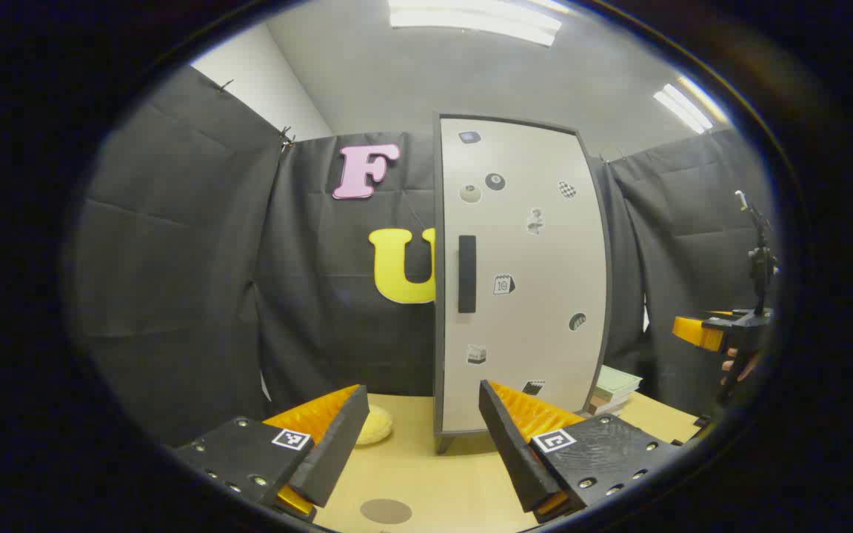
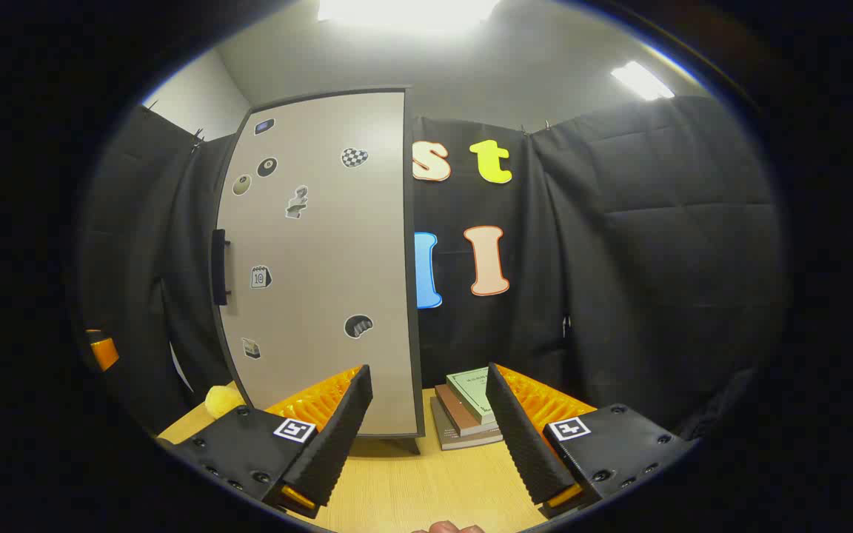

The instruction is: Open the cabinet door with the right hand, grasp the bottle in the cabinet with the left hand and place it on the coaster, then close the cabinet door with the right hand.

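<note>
A tall pale cabinet (image 1: 519,274) with a closed, sticker-covered door stands on the wooden table; its dark vertical handle (image 1: 466,274) sits at the door's left edge. My left gripper (image 1: 423,437) is open, low in front of the cabinet and short of it. A round brown coaster (image 1: 386,510) lies on the table just ahead of the left fingers. In the right gripper view the same cabinet (image 2: 323,266) stands left of centre, its handle (image 2: 218,277) at the far left edge. My right gripper (image 2: 430,429) is open, empty, pointing past the cabinet's right side. The bottle is hidden.
A pale yellow soft object (image 1: 375,426) lies left of the cabinet's foot. A small stack of books (image 2: 471,407) rests on the table right of the cabinet. The other gripper, held by a hand, shows at the right edge (image 1: 715,331). Black cloth walls close in behind.
</note>
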Demonstrator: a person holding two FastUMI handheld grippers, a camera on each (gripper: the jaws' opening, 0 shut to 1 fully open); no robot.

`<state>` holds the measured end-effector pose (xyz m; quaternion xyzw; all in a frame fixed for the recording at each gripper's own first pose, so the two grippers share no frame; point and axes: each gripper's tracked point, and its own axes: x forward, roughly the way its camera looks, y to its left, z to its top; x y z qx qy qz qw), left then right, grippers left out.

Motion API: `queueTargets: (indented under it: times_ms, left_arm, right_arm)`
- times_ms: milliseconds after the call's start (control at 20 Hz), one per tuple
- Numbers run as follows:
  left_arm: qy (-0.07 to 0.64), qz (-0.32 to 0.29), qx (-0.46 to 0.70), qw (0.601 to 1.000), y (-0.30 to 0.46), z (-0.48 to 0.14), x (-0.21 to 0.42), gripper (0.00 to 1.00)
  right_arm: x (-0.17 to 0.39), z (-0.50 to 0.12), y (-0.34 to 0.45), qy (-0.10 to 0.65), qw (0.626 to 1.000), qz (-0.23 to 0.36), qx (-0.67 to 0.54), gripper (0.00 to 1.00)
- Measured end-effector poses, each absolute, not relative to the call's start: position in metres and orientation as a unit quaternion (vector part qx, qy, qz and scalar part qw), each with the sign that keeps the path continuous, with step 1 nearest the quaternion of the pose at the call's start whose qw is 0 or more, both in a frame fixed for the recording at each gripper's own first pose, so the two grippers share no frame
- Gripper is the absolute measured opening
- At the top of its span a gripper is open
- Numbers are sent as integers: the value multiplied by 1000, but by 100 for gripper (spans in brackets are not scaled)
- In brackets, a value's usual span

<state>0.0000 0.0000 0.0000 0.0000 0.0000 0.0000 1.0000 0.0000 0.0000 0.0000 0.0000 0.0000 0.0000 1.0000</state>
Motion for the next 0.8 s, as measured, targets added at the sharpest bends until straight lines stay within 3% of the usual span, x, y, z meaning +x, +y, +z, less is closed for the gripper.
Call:
queueTargets:
  times_ms: [50, 100, 150, 250, 350, 400, 550, 600, 750, 800]
  left_arm:
    - [3, 2, 0, 1000, 2, -3, -1, 88]
    - [8, 4, -2, 1000, 3, -7, -2, 92]
    - [13, 5, -5, 1000, 4, -11, -3, 88]
    - [19, 4, -10, 1000, 4, -15, -5, 92]
    - [19, 7, -6, 1000, 6, -17, -5, 88]
    - [18, 9, -4, 1000, 7, -15, -5, 93]
    - [16, 5, -9, 1000, 2, -15, -5, 92]
    - [16, 4, -9, 1000, 2, -15, -6, 88]
    - [16, 4, -10, 1000, 4, -15, -5, 92]
    - [16, 6, -11, 1000, 5, -17, -6, 88]
  right_arm:
    - [0, -1, 0, 2, 1000, -1, 2, 98]
    - [-1, -1, 0, 2, 1000, -1, 4, 98]
    - [0, -1, 0, 2, 1000, -1, 5, 98]
    - [-1, -4, 2, 6, 1000, 0, 2, 98]
    - [-2, -7, 4, 10, 1000, 3, -1, 98]
    - [-2, -7, 5, 11, 1000, 4, -2, 98]
    - [-2, -8, 8, 16, 1000, 6, -12, 98]
    - [-2, -8, 9, 16, 1000, 5, -17, 98]
    - [0, -1, 17, 15, 1000, 14, -12, 98]
    - [0, 1, 20, 15, 1000, 18, -8, 98]
